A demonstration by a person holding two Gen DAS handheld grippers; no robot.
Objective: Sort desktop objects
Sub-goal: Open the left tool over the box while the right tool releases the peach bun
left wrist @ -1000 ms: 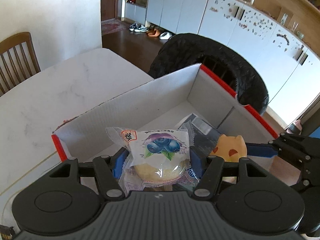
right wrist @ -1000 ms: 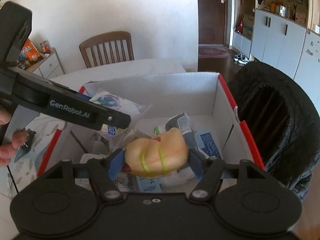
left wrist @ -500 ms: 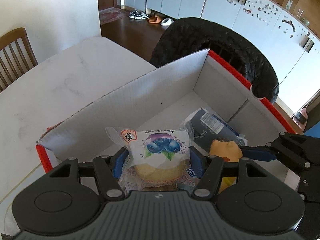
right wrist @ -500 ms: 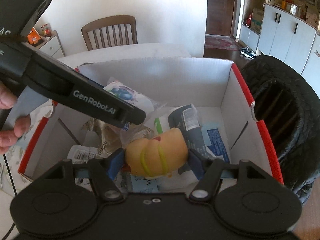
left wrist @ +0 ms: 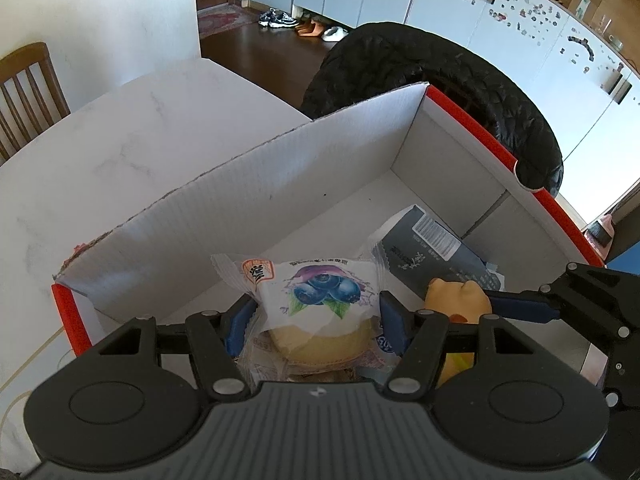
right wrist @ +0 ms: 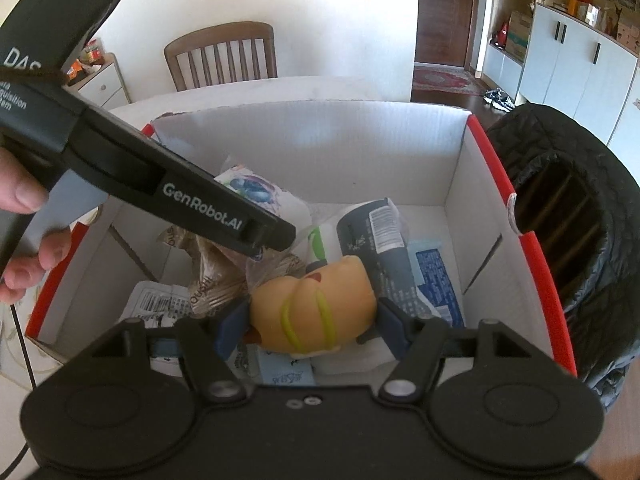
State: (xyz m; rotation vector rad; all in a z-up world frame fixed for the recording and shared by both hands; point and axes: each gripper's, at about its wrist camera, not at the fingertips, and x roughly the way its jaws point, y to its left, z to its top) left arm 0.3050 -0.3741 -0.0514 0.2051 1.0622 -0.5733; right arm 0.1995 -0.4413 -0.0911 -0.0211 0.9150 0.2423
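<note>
Both loads hang over the open box (right wrist: 460, 184) on the counter (left wrist: 120, 140): the left gripper (left wrist: 316, 316) clamps one blueberry cake packet (left wrist: 316, 292), the right gripper (right wrist: 312, 320) one tan squishy toy (right wrist: 316, 308). Best to lower each near the heap inside, apart from the other, then release gently.

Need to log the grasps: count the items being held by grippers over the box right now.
2. The left gripper clamps a blueberry cake packet; the right gripper clamps a yellow squishy toy. Both are above the cardboard box.
</note>
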